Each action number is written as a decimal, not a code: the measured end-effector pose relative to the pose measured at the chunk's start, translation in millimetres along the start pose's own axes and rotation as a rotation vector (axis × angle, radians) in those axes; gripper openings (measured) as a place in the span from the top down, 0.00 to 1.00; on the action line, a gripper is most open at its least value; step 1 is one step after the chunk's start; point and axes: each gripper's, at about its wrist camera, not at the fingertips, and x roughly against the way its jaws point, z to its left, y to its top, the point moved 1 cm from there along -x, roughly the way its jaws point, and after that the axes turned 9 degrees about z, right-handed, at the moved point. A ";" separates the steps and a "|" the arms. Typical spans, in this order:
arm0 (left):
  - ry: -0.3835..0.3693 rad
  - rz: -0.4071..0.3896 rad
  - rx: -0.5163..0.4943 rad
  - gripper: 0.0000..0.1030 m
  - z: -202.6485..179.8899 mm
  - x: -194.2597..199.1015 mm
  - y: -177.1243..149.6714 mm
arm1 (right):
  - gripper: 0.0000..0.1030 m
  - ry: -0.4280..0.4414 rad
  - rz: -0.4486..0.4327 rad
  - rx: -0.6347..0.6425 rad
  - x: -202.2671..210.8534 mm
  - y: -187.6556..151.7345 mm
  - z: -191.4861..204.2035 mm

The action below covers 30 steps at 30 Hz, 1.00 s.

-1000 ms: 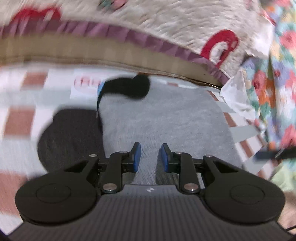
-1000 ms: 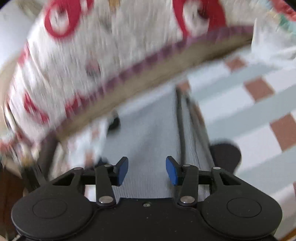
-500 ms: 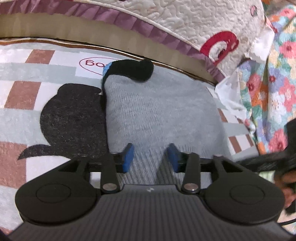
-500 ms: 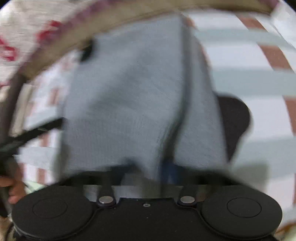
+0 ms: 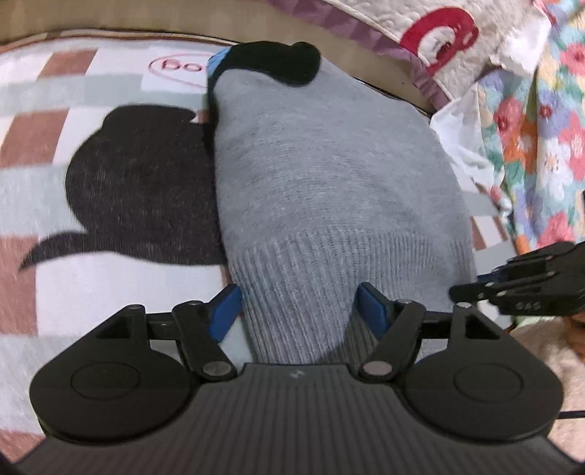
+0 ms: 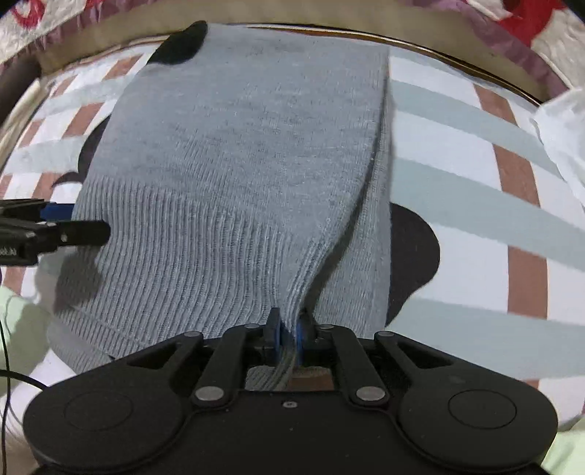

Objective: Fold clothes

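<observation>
Grey sock flat on our checked blanket

Our right gripper (image 6: 289, 330) pinches the sock's (image 5: 329, 175) ribbed cuff; our left gripper (image 5: 298, 308) gapes wide around that cuff. A quilt (image 5: 438, 33) and floral cloth (image 5: 541, 139) border the checked blanket (image 5: 44, 204).

Home bedroom — quilt (image 5: 431, 33), checked bedsheet (image 6: 457, 175).
</observation>
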 end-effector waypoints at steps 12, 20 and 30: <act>-0.066 -0.065 0.073 0.31 8.3 -4.8 -5.8 | 0.82 0.048 -0.077 -0.126 6.6 -3.4 -21.1; -0.077 -0.115 0.127 0.31 10.3 -1.7 -4.4 | 0.45 0.217 -0.399 -0.465 40.7 -26.3 -55.8; -0.146 -0.216 0.227 0.36 26.5 11.6 10.9 | 0.34 0.233 -0.346 -0.462 -21.3 22.2 -78.0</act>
